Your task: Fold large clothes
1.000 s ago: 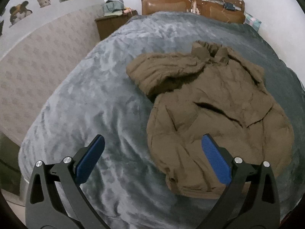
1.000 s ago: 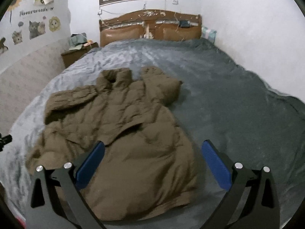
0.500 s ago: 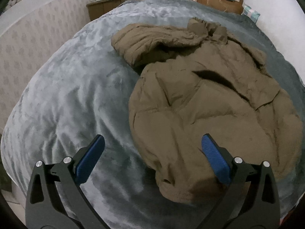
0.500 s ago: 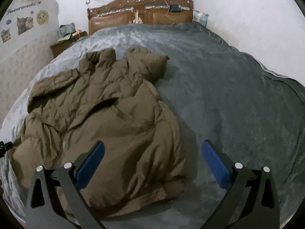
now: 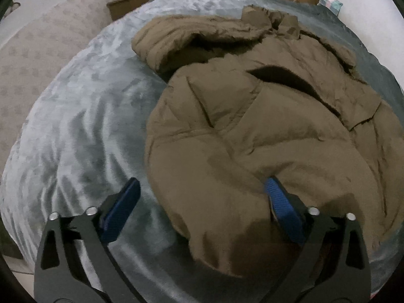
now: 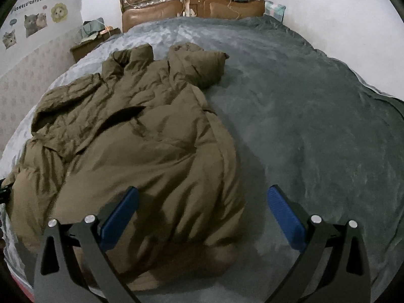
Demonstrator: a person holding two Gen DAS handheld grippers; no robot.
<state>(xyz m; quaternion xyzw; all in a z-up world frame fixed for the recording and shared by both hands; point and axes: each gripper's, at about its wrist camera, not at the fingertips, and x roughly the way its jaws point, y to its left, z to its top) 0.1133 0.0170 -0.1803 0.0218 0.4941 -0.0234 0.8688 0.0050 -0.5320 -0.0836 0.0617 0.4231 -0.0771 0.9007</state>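
- We see a brown padded jacket (image 5: 265,131) lying spread on a bed covered with a grey plush blanket (image 5: 83,126), collar toward the wooden headboard (image 6: 192,5) and hem toward us.
- In the left wrist view our left tool (image 5: 202,202) stands wide with its jaws closing; the jacket's near-left hem corner lies between them, the right pad sunk against the fabric and the left pad over bare blanket, so nothing is pinched.
- In the right wrist view our right tool (image 6: 203,208) also stands wide and holds nothing; the jacket's near-right hem corner sits between the pads, the left pad over the fabric and the right pad over bare blanket.
- Only the left wrist view shows the left sleeve (image 5: 192,38) clearly, folded out across the blanket toward the wall, and a dark open fold (image 5: 285,78) on the chest seen from close by.
- Only the right wrist view shows the right sleeve (image 6: 202,65) bunched short beside the collar, a zipper edge (image 6: 60,189) running down the jacket's front, and the wide empty stretch of blanket to the right.
- The right wrist view gives us the cat stickers (image 6: 35,21) on the wall and the nightstand (image 6: 93,43) in full; the left wrist view cuts both at its top edge.
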